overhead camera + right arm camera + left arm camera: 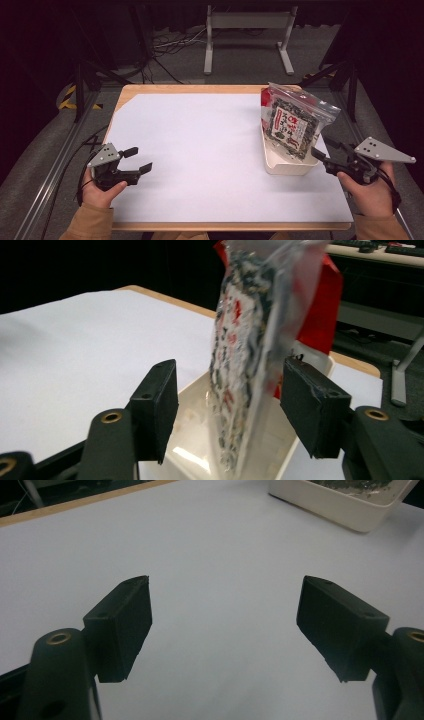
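A clear zip bag with a dark printed snack pack inside [292, 125] stands tilted in a white tray [290, 167] at the right of the white sheet. My right gripper [324, 147] sits just right of the tray's near corner, held by a hand. In the right gripper view the bag [250, 365] hangs between the spread jaws of the right gripper [227, 367], and neither pad presses on it. My left gripper [141, 158] hovers open over the sheet near the front left. In its own view the left gripper [225, 625] has nothing between its jaws, with the tray [345, 507] far off.
The white sheet [200, 150] covers most of a wooden table [150, 90]. Behind the table stand a white metal frame [247, 35] and floor cables [165, 47]. Metal rails [55, 165] run along the left side, and dark stands flank both sides.
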Demonstrator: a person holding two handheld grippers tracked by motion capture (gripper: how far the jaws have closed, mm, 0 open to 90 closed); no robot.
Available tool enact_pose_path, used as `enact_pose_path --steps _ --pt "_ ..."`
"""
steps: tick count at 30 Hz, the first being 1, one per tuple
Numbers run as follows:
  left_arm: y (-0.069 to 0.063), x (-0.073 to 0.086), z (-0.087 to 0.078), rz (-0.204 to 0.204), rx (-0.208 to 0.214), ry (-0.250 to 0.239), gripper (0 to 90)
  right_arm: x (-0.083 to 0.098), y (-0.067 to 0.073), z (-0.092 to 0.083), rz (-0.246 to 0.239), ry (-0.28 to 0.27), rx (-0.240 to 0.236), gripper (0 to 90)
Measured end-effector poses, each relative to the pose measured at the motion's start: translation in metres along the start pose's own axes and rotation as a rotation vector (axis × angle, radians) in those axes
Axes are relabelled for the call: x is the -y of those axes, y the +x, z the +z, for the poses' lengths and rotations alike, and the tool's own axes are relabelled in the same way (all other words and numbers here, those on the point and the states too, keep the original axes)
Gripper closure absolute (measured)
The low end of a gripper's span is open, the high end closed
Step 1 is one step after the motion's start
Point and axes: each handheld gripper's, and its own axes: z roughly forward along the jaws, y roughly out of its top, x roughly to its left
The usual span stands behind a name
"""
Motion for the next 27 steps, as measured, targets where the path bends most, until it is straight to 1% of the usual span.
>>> enact_pose_path --steps 2,3,5,6,7,10,11,12,14,15,16,19,22,24,26,27 --pt "-0.001 0.0 -0.002 0.005 0.001 -0.004 23.0 0.002 0.007 -0.001 -0.009 0.001 -0.014 41.0" --pt "-0.002 0.001 -0.003 -0.002 0.002 -0.007 23.0 0.002 0.01 -0.002 -0.009 -0.001 -0.024 41.4" --pt "-0.003 0.001 -0.004 0.004 0.001 -0.01 22.9 0.002 0.016 -0.001 -0.012 -0.006 -0.045 41.9" --pt "-0.004 0.002 -0.004 -0.001 0.006 -0.01 22.9 0.003 0.02 0.0 -0.017 -0.009 -0.06 42.0" --pt "-0.004 0.001 -0.005 0.007 0.006 -0.013 22.9 0.003 0.023 0.0 -0.018 -0.011 -0.07 42.2" --pt "-0.006 0.001 -0.004 0.008 0.016 -0.017 22.9 0.003 0.033 0.004 -0.03 -0.013 -0.106 42.3" --pt "-0.006 0.001 -0.004 0.008 0.016 -0.017 22.9 0.004 0.036 0.006 -0.032 -0.015 -0.117 42.3" --pt "-0.006 0.001 -0.004 0.018 0.023 -0.016 22.8 0.005 0.039 0.009 -0.031 -0.017 -0.133 42.3" --pt "-0.007 0.001 -0.004 0.019 0.025 -0.017 22.8 0.006 0.044 0.015 -0.034 -0.012 -0.159 42.2" --pt "-0.007 0.001 -0.004 0.02 0.028 -0.02 22.8 0.006 0.044 0.015 -0.034 -0.012 -0.159 42.2" --pt "-0.007 0.001 -0.004 0.015 0.034 -0.027 22.8 0.009 0.048 0.021 -0.035 -0.007 -0.181 41.9" --pt "-0.007 0.0 -0.005 0.017 0.044 -0.037 22.8 0.012 0.054 0.028 -0.037 -0.007 -0.208 41.7" --pt "-0.007 0.001 -0.005 0.01 0.048 -0.036 22.7 0.017 0.063 0.036 -0.038 -0.023 -0.25 41.5" --pt "-0.006 0.002 -0.004 0.012 0.049 -0.039 22.7 0.019 0.067 0.041 -0.037 -0.017 -0.272 41.3" --pt "-0.006 0.002 -0.005 0.016 0.05 -0.04 22.7 0.022 0.073 0.046 -0.049 -0.008 -0.288 40.9" --pt "-0.006 0.002 -0.005 0.016 0.05 -0.04 22.7 0.022 0.073 0.046 -0.049 -0.008 -0.288 40.9"
